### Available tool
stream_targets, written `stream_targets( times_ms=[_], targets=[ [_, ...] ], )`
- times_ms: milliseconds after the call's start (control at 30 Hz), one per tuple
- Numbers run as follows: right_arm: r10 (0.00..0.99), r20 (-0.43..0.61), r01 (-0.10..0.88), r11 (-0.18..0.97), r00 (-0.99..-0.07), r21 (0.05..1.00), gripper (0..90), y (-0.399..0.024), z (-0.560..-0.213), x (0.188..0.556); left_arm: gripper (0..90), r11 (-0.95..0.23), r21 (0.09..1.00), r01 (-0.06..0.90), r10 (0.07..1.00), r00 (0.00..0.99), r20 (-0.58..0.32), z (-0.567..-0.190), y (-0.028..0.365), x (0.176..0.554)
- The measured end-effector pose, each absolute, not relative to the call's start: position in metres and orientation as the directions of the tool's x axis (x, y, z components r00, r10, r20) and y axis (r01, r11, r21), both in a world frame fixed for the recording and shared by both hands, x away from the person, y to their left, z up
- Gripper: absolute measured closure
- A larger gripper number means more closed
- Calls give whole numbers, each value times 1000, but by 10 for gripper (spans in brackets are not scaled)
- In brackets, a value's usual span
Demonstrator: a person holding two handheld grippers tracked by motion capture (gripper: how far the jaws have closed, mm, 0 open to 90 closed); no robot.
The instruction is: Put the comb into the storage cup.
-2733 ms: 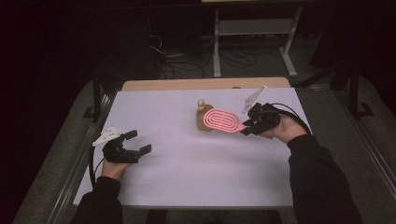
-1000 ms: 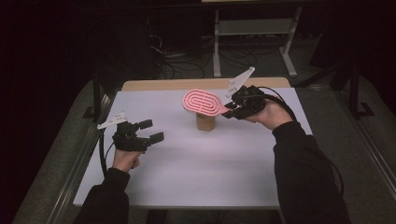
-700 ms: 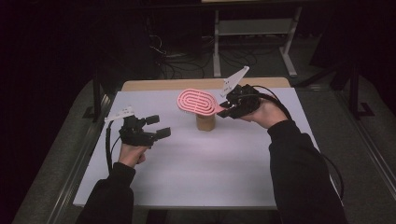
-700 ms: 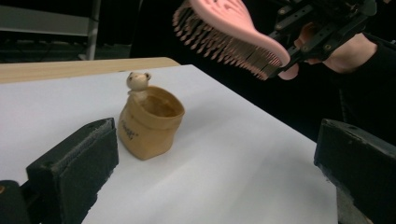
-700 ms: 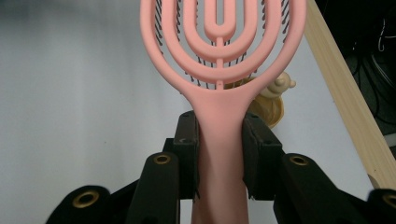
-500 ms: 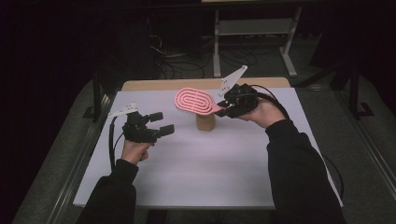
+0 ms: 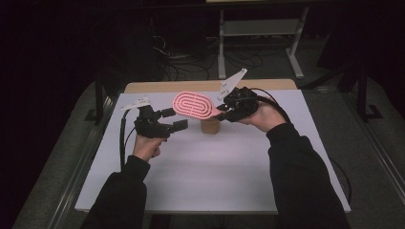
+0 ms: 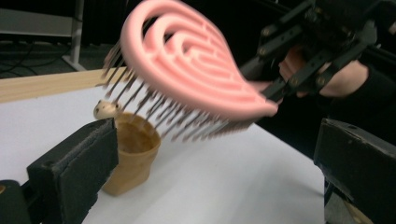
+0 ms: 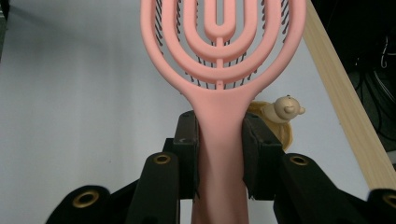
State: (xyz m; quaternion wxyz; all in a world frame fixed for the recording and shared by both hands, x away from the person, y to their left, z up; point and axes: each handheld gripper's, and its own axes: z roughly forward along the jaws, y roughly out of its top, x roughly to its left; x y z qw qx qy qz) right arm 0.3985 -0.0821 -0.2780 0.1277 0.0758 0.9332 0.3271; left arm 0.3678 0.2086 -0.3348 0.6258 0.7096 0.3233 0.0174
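Hairbrush (image 7: 192,105), pink, clamped by its handle in the right gripper (image 7: 224,109), hangs above the small wooden cup (image 7: 210,125), and the left gripper (image 7: 175,119), jaws apart, has just risen toward its head, suggesting a handover

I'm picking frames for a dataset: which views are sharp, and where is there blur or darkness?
High view: table lit, surroundings dark. Left gripper view: brush bristles smeared, near jaws soft, cup fairly clear. Right gripper view: brush handle between the right gripper pads sharp and evenly lit.
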Motion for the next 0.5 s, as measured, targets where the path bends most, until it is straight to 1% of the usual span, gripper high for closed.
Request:
stream_targets(
  times_ms=[100, 267, 500],
  targets=[
    [222, -191, 52, 770, -956, 636, 688, -80, -279, 399, 0, -10, 888, 460, 482, 780, -399, -334, 206, 372],
    [219, -194, 44, 762, -956, 646, 687, -75, -279, 399, 4, 3, 873, 489, 454, 777, -437, -332, 201, 377],
    [224, -209, 33, 753, -952, 657, 687, -71, -281, 398, 68, 47, 867, 497, 452, 763, -462, -327, 198, 381]
  ],
)
